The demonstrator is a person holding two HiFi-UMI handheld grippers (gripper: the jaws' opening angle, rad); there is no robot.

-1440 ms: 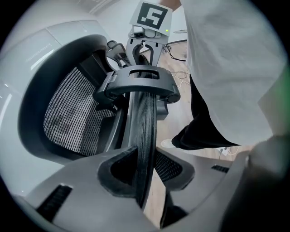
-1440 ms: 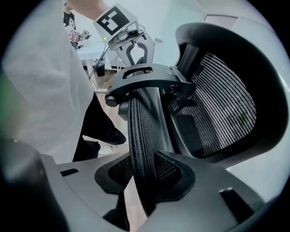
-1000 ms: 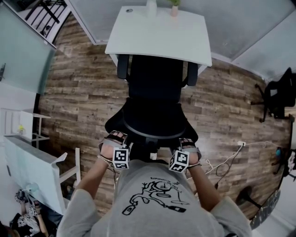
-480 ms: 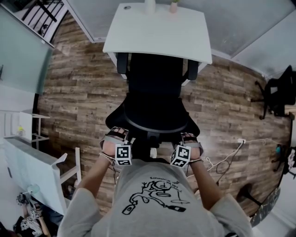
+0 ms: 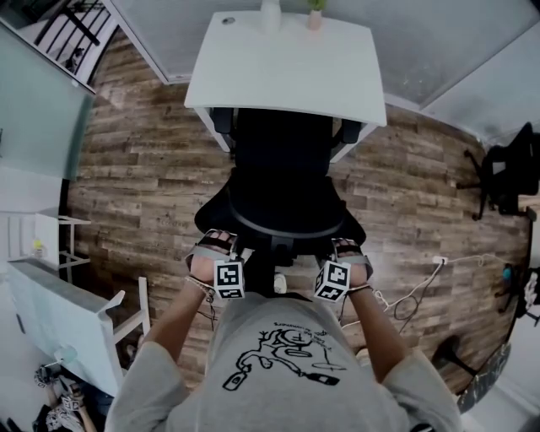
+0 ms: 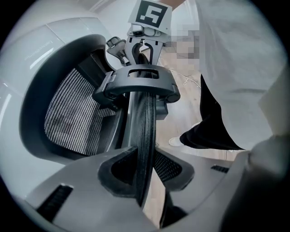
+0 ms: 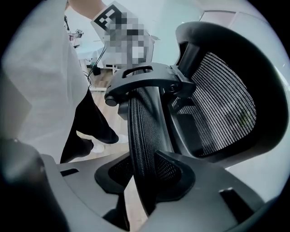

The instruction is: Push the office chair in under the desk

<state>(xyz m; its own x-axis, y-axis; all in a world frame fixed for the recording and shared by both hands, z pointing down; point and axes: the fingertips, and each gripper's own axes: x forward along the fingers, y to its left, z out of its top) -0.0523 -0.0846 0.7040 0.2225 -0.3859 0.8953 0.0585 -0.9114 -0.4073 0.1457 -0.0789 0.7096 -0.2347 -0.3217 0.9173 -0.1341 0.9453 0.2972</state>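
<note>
A black office chair (image 5: pixel 283 169) faces the white desk (image 5: pixel 287 67), its seat front and armrests under the desk's near edge. Its mesh backrest rim (image 5: pixel 283 232) curves toward me. My left gripper (image 5: pixel 215 251) is shut on the left part of that rim, and my right gripper (image 5: pixel 344 253) is shut on the right part. In the left gripper view the thin rim edge (image 6: pixel 146 127) runs between the pads of the left gripper (image 6: pixel 145 176). In the right gripper view the mesh edge (image 7: pixel 142 131) is pinched in the right gripper (image 7: pixel 145 181).
Two small pots (image 5: pixel 270 13) stand at the desk's far edge. A second black chair (image 5: pixel 506 173) is at the far right. A white cable (image 5: pixel 413 295) lies on the wood floor at my right, and white furniture (image 5: pixel 59 321) stands at my left.
The chair has rolled away from me toward the desk, so its armrests are further under the top. Both grippers have moved forward with the backrest, still holding it.
</note>
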